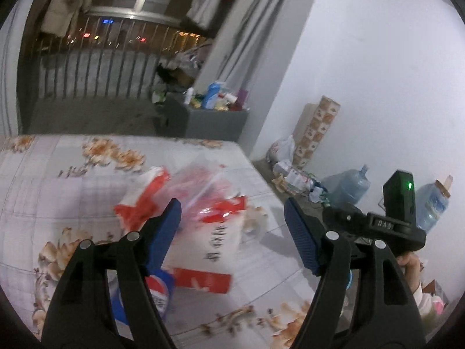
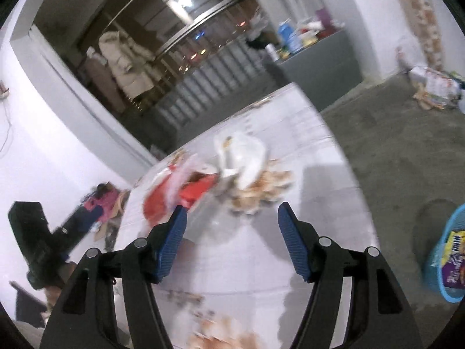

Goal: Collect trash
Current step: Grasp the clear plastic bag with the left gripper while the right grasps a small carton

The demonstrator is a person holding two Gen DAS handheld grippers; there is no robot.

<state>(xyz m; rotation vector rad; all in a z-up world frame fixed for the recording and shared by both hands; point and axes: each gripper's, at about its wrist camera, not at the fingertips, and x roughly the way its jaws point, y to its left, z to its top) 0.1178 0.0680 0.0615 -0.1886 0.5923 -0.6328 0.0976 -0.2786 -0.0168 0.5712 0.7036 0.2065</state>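
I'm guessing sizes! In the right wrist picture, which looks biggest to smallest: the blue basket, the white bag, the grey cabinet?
1. grey cabinet
2. white bag
3. blue basket

Cabinet and bag look close. The cabinet stands farther away, and the picture edge cuts off the basket, so true sizes are unsure.

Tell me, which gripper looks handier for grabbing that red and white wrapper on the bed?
Probably the left gripper: its open jaws hang right over the red and white wrapper. The right gripper, also open, sits farther back, the trash lying beyond its fingertips.
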